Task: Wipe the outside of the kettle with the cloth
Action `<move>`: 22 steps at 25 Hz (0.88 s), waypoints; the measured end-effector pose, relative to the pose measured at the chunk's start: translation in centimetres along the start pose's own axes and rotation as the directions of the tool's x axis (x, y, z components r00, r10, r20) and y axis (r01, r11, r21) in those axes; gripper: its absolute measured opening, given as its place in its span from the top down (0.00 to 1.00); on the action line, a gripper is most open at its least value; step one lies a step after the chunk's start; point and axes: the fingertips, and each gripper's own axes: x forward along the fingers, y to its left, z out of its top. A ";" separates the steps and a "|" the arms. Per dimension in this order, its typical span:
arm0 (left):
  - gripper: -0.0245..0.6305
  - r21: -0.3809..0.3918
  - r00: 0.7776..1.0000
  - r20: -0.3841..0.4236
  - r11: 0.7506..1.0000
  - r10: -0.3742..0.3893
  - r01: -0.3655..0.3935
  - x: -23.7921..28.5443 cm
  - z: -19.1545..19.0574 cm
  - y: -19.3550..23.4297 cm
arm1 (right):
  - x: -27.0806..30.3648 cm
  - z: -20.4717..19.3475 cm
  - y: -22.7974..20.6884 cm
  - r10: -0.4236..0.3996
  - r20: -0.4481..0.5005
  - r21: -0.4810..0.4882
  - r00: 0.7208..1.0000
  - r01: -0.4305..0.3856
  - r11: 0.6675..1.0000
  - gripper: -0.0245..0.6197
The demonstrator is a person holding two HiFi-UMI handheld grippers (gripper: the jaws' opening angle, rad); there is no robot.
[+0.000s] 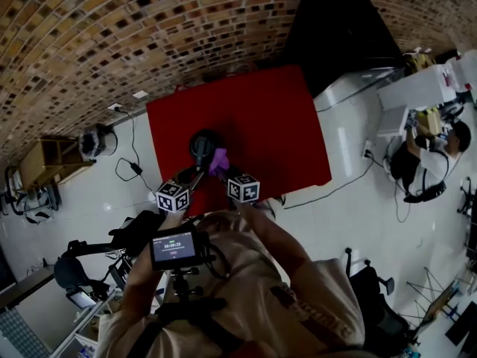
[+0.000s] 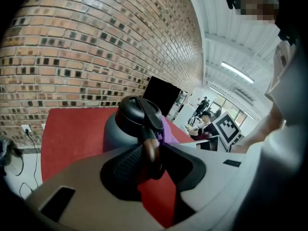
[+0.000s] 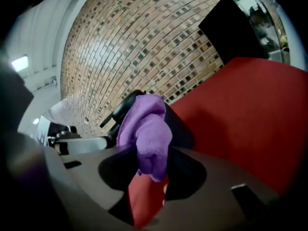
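— While my left gripper point(image 2: 149, 154) is clamped on the handle point(image 2: 150, 137) of the kettle point(image 2: 126, 125), I hold the pot steady so that it can't slide or turn under the wiping.

— And the other one?

— My right gripper point(image 3: 152, 163) is closed on the purple cloth point(image 3: 146, 129). A thick wad bulges out past the jaws, which I judge is deliberate: the soft part meets the kettle first, not the hard tips.

— Where does the kettle stand?

— Upright on the red table point(image 1: 277, 114), near the lower left of the tabletop in the head view and just above both grippers. In the right gripper view it is the dark shape behind the cloth, left of centre.

— Is the cloth on it now?

— I can't tell. The wad covers the very spot where they would meet, and in the head view both are small and dark.

— What else is hidden?

— The kettle's base is cut off by the gripper bodies in both gripper views. No view shows a spout or the side towards the brick wall point(image 2: 96, 47), so how much has been wiped I can't judge.
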 end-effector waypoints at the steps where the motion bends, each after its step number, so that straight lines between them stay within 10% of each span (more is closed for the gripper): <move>1: 0.78 -0.001 1.000 0.001 1.000 0.002 -0.002 0.1 0.0 -0.1 | 0.2 -0.5 -0.7 -0.026 -0.029 0.005 0.999 0.026 1.000 0.70; 10: 0.78 0.001 1.000 -0.009 1.000 -0.001 0.001 0.5 -0.6 -0.9 | 4.8 -4.9 -11.4 -0.209 -0.256 0.126 0.944 0.247 0.961 0.70; 22: 0.78 -0.021 1.000 0.017 1.000 -0.003 0.004 0.4 -0.2 -0.1 | -4.3 0.9 2.3 0.132 0.049 0.131 0.990 -0.137 0.982 0.70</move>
